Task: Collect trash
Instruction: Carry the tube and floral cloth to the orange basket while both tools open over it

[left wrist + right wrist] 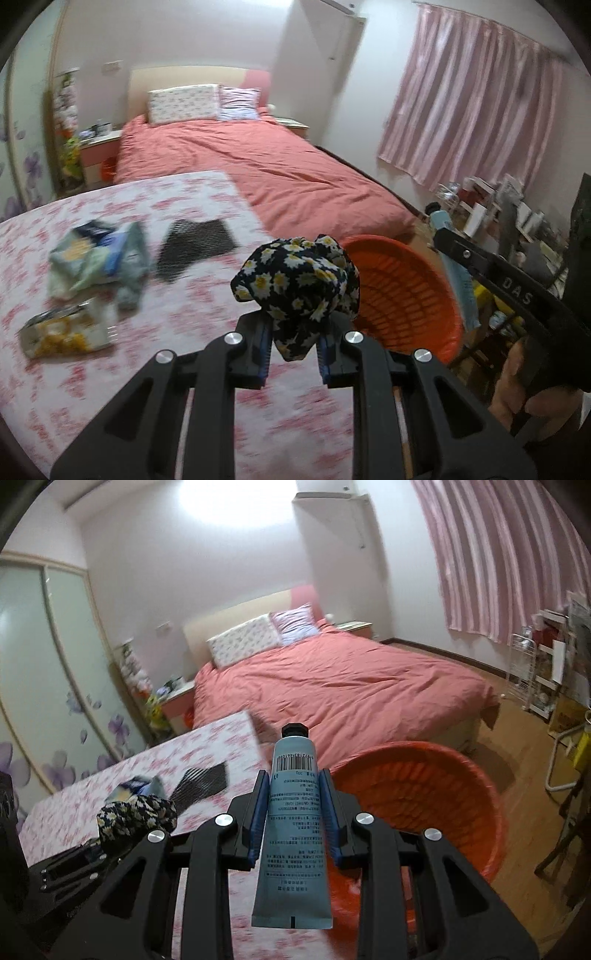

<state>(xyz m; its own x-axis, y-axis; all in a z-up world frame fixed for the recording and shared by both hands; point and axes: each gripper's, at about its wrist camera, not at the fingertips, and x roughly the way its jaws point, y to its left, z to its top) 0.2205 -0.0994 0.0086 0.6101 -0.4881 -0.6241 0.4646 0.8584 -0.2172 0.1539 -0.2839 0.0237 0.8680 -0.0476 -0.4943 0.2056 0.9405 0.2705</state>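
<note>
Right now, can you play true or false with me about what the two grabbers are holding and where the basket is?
1. The left gripper holds a daisy-print cloth. True.
2. The right gripper is empty. False: it is shut on a blue tube.
3. The tube's black cap points away from the camera. True.
4. The orange basket sits on the bed. False: it stands beside the table, in front of the bed.
5. Snack wrappers lie on the table. True.
6. The curtain is green. False: it is pink.
</note>
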